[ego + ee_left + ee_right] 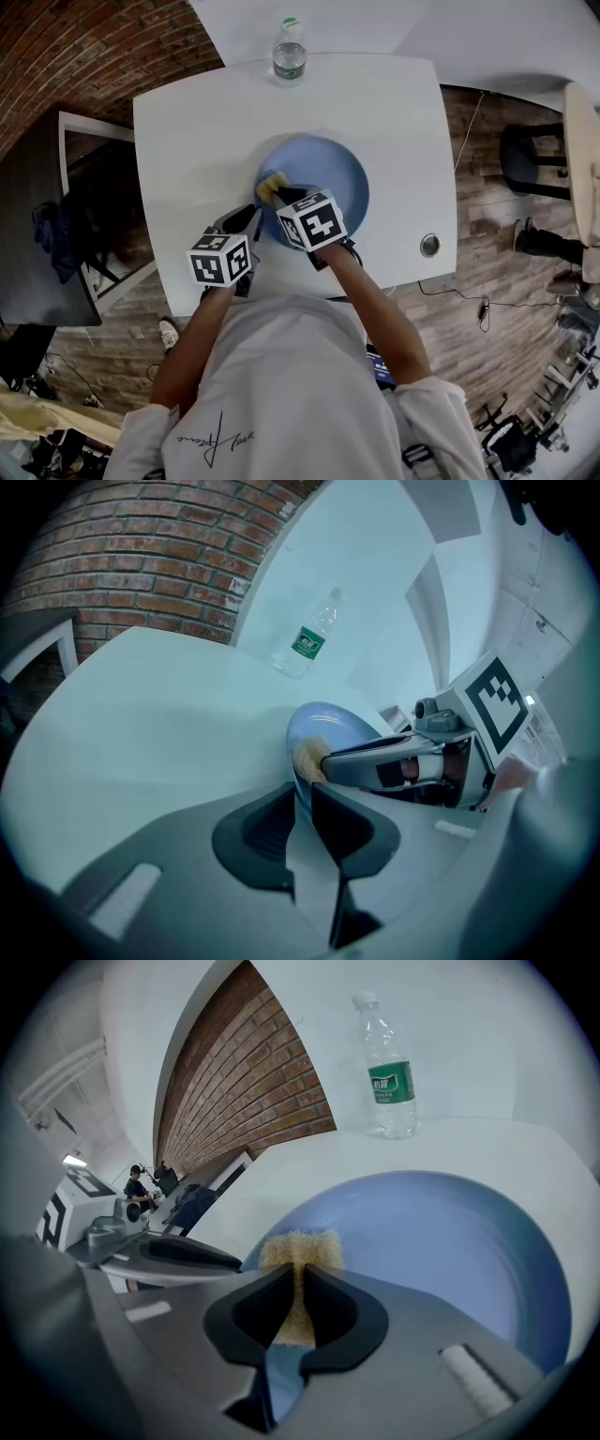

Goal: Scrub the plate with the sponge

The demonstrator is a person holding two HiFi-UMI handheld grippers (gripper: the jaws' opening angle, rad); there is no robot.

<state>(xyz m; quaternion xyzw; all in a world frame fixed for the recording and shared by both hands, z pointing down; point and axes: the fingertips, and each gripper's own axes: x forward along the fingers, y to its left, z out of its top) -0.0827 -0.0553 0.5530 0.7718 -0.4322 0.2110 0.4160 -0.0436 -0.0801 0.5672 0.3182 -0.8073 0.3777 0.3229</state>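
Observation:
A light blue plate [330, 171] lies on the white table [197, 122]; it also shows in the left gripper view as the plate [328, 728] seen edge-on, and in the right gripper view as the plate [450, 1241]. My left gripper [255, 217] is shut on the plate's near-left rim [302, 799]. My right gripper [278, 195] is shut on a yellow sponge [270, 186], which presses on the plate's left inner side; the sponge [300, 1251] sticks out past the jaws. In the left gripper view the sponge [307, 757] sits against the plate.
A clear water bottle [290, 53] with a green label stands at the table's far edge, upright, also seen as the bottle [386, 1068]. A round metal grommet [429, 246] sits near the table's right front corner. A brick wall [84, 47] and a dark chair [80, 225] lie left.

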